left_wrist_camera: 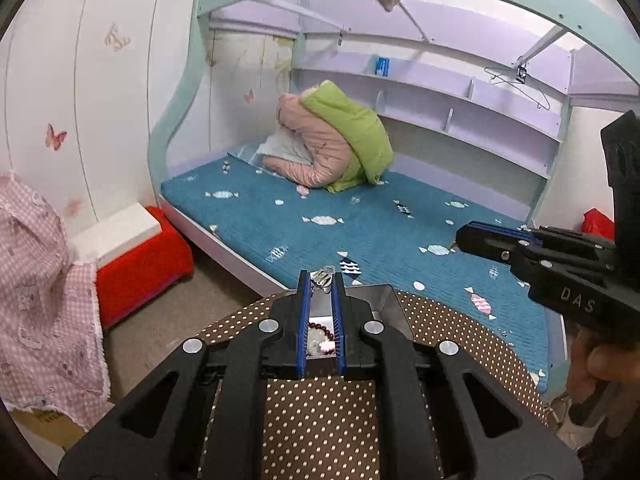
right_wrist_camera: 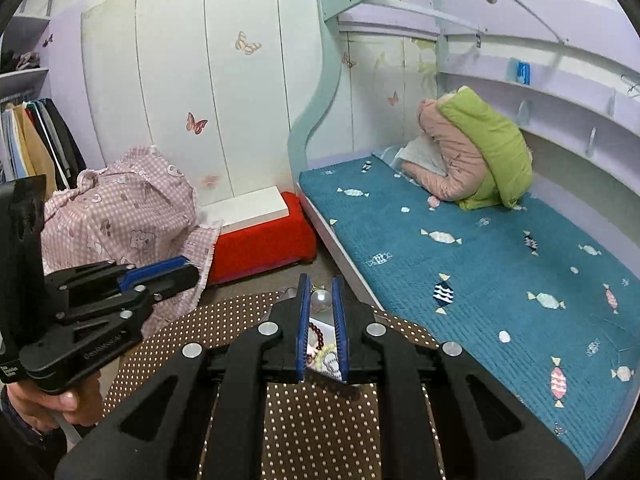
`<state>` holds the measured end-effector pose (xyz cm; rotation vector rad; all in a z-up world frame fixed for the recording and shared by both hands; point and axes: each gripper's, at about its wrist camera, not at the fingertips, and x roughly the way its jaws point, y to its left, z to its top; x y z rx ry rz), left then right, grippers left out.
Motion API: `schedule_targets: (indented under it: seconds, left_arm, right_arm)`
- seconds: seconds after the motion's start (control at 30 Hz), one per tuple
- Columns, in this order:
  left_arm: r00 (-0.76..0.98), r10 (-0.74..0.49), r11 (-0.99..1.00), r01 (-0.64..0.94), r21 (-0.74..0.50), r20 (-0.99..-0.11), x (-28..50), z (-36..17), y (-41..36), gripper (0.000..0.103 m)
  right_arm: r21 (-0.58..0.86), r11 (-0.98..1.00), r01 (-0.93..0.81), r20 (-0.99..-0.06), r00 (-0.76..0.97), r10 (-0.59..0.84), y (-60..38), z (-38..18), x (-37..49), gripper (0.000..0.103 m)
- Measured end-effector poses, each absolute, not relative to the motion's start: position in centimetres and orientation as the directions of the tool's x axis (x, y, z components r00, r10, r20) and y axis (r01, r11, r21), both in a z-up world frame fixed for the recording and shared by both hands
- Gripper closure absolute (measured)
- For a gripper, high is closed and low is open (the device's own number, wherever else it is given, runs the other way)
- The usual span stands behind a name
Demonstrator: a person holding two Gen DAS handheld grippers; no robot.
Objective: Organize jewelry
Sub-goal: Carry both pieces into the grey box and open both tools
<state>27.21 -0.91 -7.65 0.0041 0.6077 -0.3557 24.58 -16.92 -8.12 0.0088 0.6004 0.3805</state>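
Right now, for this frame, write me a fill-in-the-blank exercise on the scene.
The round white pearl bead is pinched in the ____ claw.
The small silver clasp is pinched in the ____ claw.
The beaded bracelet in the shiny metal tray is dark ____.
The brown tabletop is patterned with white ____.
Missing: right; left; red; dots.

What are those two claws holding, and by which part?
Left gripper pinches a small silver clip at its fingertips, by its lower part. Right gripper pinches a pearl by its sides.
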Motion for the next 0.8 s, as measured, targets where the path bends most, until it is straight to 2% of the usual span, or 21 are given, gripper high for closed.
schedule_targets:
  seconds: [0.47, 0.5, 0.53, 0.57, 0.6, 0.63, 0.7, 0.73, 0.77, 0.8]
  left_arm:
    - [0.644, -0.341, 0.932, 0.324, -0.160, -0.685, 35.4, -12.3, -2.8, 0.091]
    - [0.638, -0.339, 0.933, 0.321, -0.161, -0.691, 35.6, -12.5, -2.8, 0.084]
    - [0.638, -0.333, 0.936, 0.314, -0.161, -0.694, 35.7, -12.7, -2.8, 0.065]
    - [0.644, -0.324, 0.940, 0.303, -0.158, -0.693, 35.8, -12.7, -2.7, 0.055]
    - [0.660, -0.306, 0.947, 0.284, -0.149, -0.686, 35.7, -12.6, -2.4, 0.039]
    - [0.668, -0.300, 0.949, 0.279, -0.145, -0.681, 35.6, -12.6, -2.3, 0.032]
    - [0.682, -0.289, 0.953, 0.269, -0.137, -0.672, 35.2, -12.3, -1.9, 0.026]
    - [0.688, -0.282, 0.956, 0.263, -0.133, -0.669, 34.9, -12.2, -1.8, 0.016]
    - [0.700, -0.269, 0.960, 0.252, -0.124, -0.662, 34.5, -11.9, -1.6, 0.014]
    - [0.715, -0.251, 0.965, 0.234, -0.115, -0.653, 34.0, -11.7, -1.3, 0.011]
  right_arm:
    - [0.202, 0.924, -0.325, -0.635, 0.674, 0.376, -17.0, -12.3, 30.1, 0.090]
    - [0.207, 0.924, -0.321, -0.638, 0.672, 0.377, -17.1, -12.5, 30.3, 0.090]
    - [0.223, 0.923, -0.314, -0.638, 0.668, 0.382, -17.3, -12.7, 30.5, 0.089]
    - [0.235, 0.922, -0.307, -0.638, 0.667, 0.385, -17.4, -12.8, 30.6, 0.086]
    - [0.240, 0.923, -0.300, -0.639, 0.667, 0.382, -17.5, -12.9, 30.7, 0.083]
    - [0.243, 0.925, -0.292, -0.638, 0.670, 0.379, -17.6, -12.9, 30.7, 0.077]
    - [0.260, 0.926, -0.275, -0.632, 0.676, 0.379, -18.0, -12.9, 30.5, 0.068]
    - [0.261, 0.928, -0.266, -0.630, 0.681, 0.373, -18.1, -12.8, 30.4, 0.042]
    - [0.249, 0.940, -0.234, -0.616, 0.711, 0.340, -18.5, -12.5, 29.9, 0.016]
    - [0.254, 0.940, -0.228, -0.601, 0.724, 0.338, -18.7, -12.3, 29.6, 0.008]
